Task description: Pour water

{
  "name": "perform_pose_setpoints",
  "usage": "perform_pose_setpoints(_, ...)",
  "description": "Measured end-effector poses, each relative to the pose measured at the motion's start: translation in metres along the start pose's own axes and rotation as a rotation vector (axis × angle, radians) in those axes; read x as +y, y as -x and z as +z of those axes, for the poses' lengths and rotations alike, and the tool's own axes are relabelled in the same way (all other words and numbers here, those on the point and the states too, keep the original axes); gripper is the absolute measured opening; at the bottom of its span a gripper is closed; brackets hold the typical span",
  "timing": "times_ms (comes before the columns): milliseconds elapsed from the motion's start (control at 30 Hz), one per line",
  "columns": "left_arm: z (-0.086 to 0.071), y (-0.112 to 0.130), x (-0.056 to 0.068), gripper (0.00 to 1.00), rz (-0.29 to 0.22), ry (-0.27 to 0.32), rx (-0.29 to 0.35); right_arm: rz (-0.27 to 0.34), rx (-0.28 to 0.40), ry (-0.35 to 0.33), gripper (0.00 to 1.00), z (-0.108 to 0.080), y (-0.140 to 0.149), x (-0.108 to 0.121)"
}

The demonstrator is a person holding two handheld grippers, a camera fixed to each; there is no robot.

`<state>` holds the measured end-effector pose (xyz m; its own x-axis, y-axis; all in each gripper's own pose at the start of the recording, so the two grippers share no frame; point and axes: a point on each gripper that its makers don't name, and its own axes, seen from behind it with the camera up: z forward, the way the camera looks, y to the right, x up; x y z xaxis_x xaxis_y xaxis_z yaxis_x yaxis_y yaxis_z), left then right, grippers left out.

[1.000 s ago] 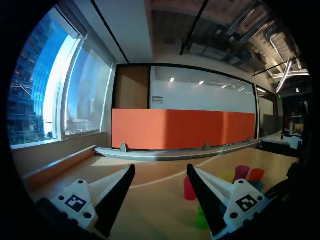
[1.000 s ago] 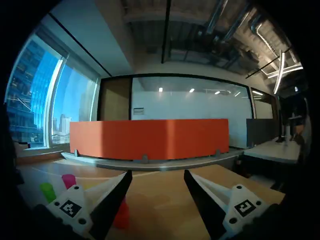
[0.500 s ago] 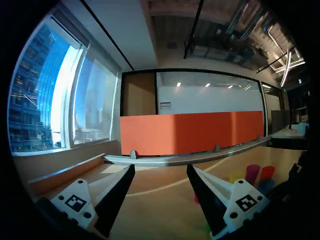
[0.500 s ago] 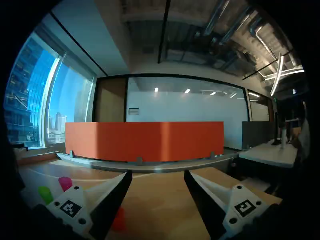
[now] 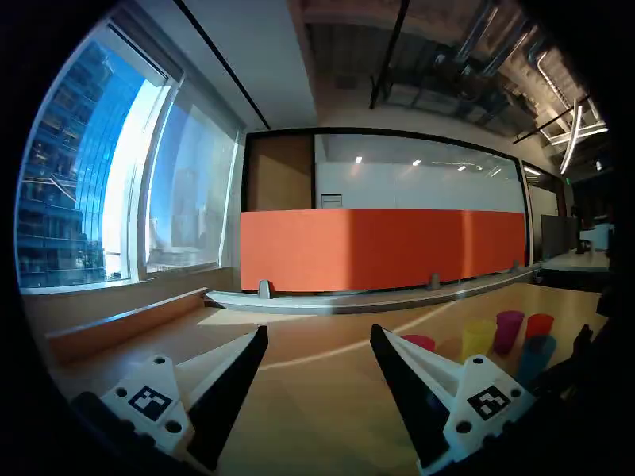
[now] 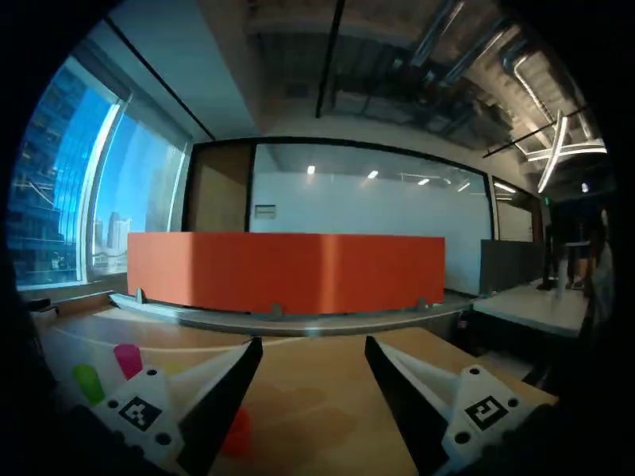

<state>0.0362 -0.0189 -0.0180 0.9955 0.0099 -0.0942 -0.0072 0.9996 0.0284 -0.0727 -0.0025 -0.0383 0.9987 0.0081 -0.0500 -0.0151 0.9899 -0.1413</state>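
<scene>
Wood table (image 5: 317, 412) below. Left gripper (image 5: 317, 330) jaws spread wide, gripping nothing. Right gripper (image 6: 313, 342) the same. Magenta cup (image 5: 508, 329) sits well clear of both.

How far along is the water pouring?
Nothing looks done. The left gripper and right gripper are both open and empty. The coloured cups stand upright on the table, none gripped. Picking one up and pouring are all left.
</scene>
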Motion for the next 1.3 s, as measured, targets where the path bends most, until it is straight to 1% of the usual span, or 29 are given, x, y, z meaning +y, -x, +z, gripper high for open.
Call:
perform_pose_setpoints(300, 0.007, 0.014, 0.005, 0.96, -0.005, 0.002, -0.006, -0.013, -0.009, -0.010, 1.00, 0.004, 0.002, -0.010)
perform_pose_setpoints(867, 0.014, 0.035, 0.010, 0.96, -0.009, 0.003, -0.046, -0.003, -0.010, 0.003, 1.00, 0.004, 0.000, 0.000)
perform_pose_setpoints(1067, 0.016, 0.039, 0.010, 0.96, -0.008, 0.005, -0.063, -0.003, -0.010, 0.003, 1.00, 0.005, 0.000, 0.000)
perform_pose_setpoints(1300, 0.017, 0.040, 0.011, 0.96, -0.008, 0.011, -0.066, 0.003, -0.009, -0.002, 1.00, 0.003, 0.003, 0.001)
